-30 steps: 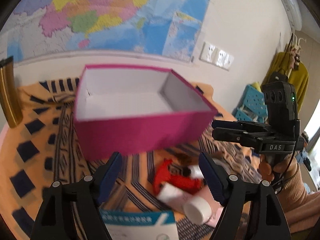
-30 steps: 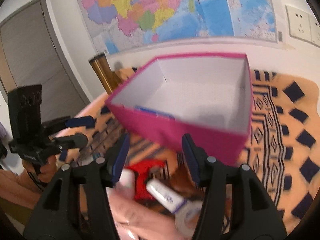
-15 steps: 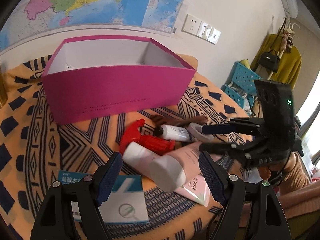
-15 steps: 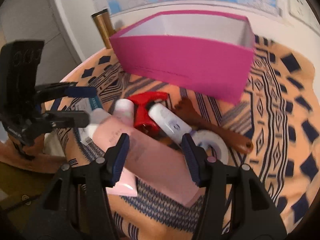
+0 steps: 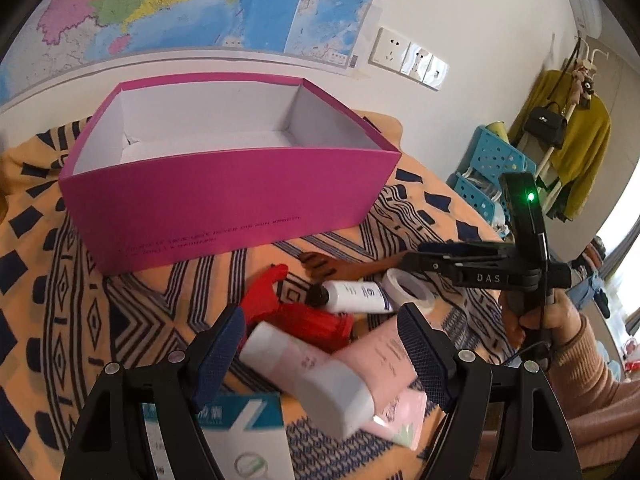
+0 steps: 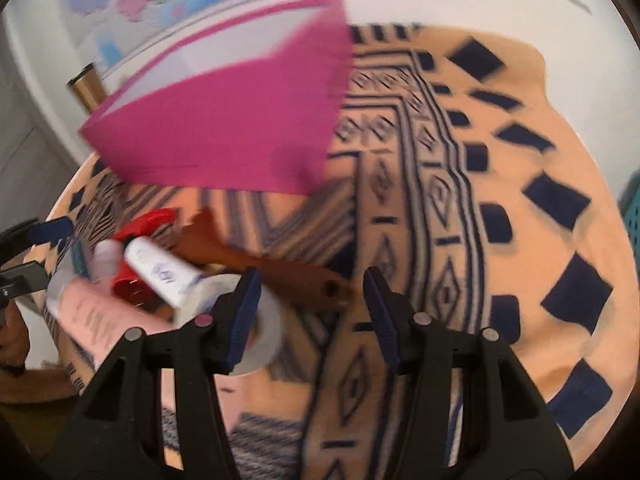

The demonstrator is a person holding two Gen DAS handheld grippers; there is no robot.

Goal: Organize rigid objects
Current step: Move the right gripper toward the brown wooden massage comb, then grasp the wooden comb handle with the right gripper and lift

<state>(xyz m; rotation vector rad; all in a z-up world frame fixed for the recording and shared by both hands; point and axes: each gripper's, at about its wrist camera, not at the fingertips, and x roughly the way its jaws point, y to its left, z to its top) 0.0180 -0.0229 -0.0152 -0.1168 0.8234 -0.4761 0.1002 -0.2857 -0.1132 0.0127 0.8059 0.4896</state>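
The left gripper [image 5: 320, 344] stands open with nothing pressed between its pads; it hangs over the pink-and-white bottle [image 5: 308, 372], which lies across the pale pink tube [image 5: 384, 364]. The right gripper [image 6: 308, 312] is also open and holds nothing; the view from it is blurred, and between its fingers lie only the end of the brown wooden handle [image 6: 280, 272] and the patterned cloth [image 6: 520, 160]; the tape roll [image 6: 256, 332] is just beside its left finger.

The things to be sorted are heaped close together in front of the magenta box [image 5: 224, 208], which stands empty on the cloth: the red trigger piece [image 5: 288, 308], the small white bottle [image 5: 356, 296], the tape roll and the wooden handle touch or overlap; a blue-and-white carton [image 5: 240, 432] lies nearest to the left gripper.

Risks, as I judge them: because the pieces overlap, a closing pad may catch two things at once, or push the round bottle so that it rolls away; the smooth bottle can slip out of the pads if gripped near its cap; the two grippers work over the same small heap, so they may collide; the light box may slide on the cloth if something is dropped against its wall
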